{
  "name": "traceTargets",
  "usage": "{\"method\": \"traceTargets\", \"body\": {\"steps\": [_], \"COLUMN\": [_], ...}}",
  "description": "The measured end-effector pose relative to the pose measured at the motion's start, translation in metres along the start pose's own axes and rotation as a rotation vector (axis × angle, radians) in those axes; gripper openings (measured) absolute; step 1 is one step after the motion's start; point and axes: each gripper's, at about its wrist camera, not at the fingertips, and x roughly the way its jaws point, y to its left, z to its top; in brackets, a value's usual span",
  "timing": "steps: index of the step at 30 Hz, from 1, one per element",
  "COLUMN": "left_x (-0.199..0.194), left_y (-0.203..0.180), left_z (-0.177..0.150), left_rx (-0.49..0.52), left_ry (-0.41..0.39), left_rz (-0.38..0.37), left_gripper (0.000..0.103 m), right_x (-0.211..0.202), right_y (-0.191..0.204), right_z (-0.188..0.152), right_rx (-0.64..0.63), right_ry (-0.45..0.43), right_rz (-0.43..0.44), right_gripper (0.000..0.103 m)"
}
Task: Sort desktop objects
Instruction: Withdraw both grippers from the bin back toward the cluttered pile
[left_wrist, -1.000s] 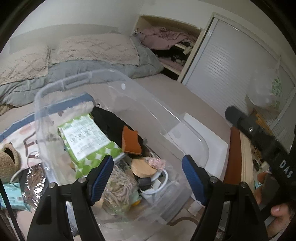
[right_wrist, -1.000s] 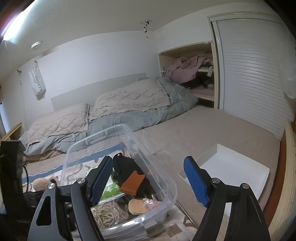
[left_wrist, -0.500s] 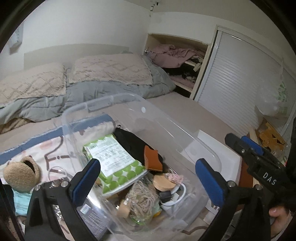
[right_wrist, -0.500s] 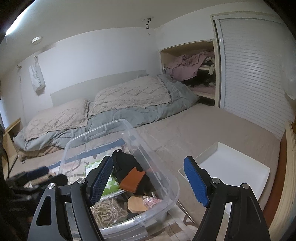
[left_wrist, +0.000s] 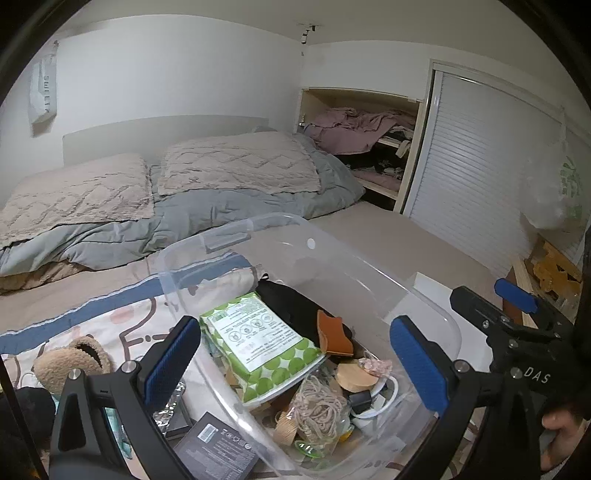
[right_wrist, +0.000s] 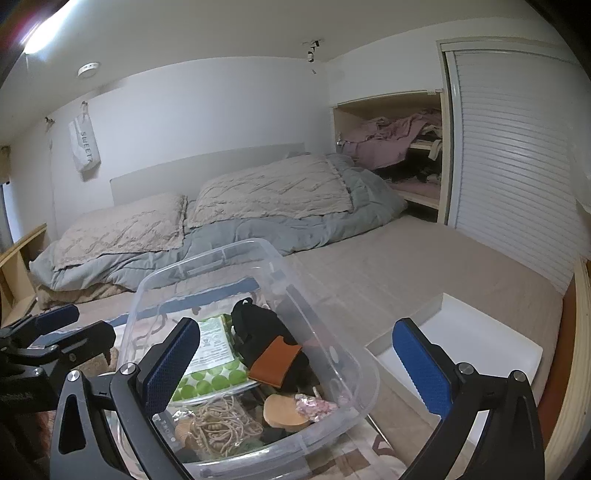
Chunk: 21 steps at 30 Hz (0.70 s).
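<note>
A clear plastic storage bin (left_wrist: 369, 280) sits on the bed (right_wrist: 424, 258) over a patterned blanket (left_wrist: 110, 321), holding a green-dotted wipes packet (left_wrist: 258, 347), an orange leather card holder (right_wrist: 275, 363), a black pouch (right_wrist: 258, 325) and a bag of beige cord (left_wrist: 317, 410); items deeper in are jumbled and hard to make out. The left tongs (left_wrist: 295, 362) and right tongs (right_wrist: 295, 362) both gape wide, holding nothing. A white tray (right_wrist: 472, 339) lies beside the bin, partly hidden by the right tongs. A tan woven pouch (left_wrist: 70, 362) rests outside it.
</note>
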Motion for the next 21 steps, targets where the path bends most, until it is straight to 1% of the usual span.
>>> {"method": "traceTargets", "body": {"steps": [7,14,21], "left_x": [-0.007,-0.022,-0.043], "left_y": [0.015,0.039,0.072], "left_z": [-0.001,-0.005,-0.007], "left_rx": [-0.014,0.007,-0.050], "left_ry": [-0.006,-0.026,-0.040], "left_rz": [0.029,0.104,0.153], "left_gripper": [0.103,0.103,0.103], "right_x": [-0.002,-0.001,-0.001], "right_y": [0.017,0.042,0.074], "right_z": [0.000,-0.002,-0.004], "right_rx": [-0.019,-0.061,-0.105], "right_ry": [-0.004,0.005,0.012], "right_rz": [0.022,0.064,0.107], "right_gripper": [0.103,0.103,0.103]}}
